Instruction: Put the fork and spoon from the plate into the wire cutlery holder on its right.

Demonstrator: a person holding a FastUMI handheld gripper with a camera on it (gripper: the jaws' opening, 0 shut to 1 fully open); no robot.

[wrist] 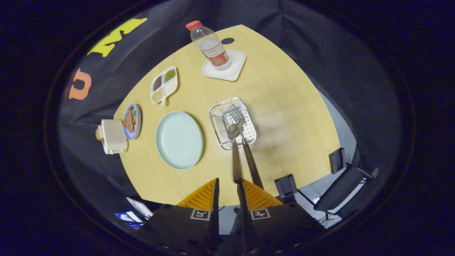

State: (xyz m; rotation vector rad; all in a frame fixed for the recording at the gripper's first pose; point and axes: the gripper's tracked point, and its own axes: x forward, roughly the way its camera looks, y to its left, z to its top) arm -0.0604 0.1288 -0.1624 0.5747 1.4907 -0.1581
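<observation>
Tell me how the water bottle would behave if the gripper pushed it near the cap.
The bottle is tall, narrow and upright on a small white tray, so a high push would probably tip it. It looks partly filled, so fairly light. On its side, its round body would likely roll. The gripper is open, far from it.

Fork [245, 142] and spoon [234, 142] stand tilted, heads down in the wire holder [222, 117], right of the empty pale plate [179, 139]

Even overhead light, sharp centre, heavy fisheye bending and dimming at edges.
</observation>
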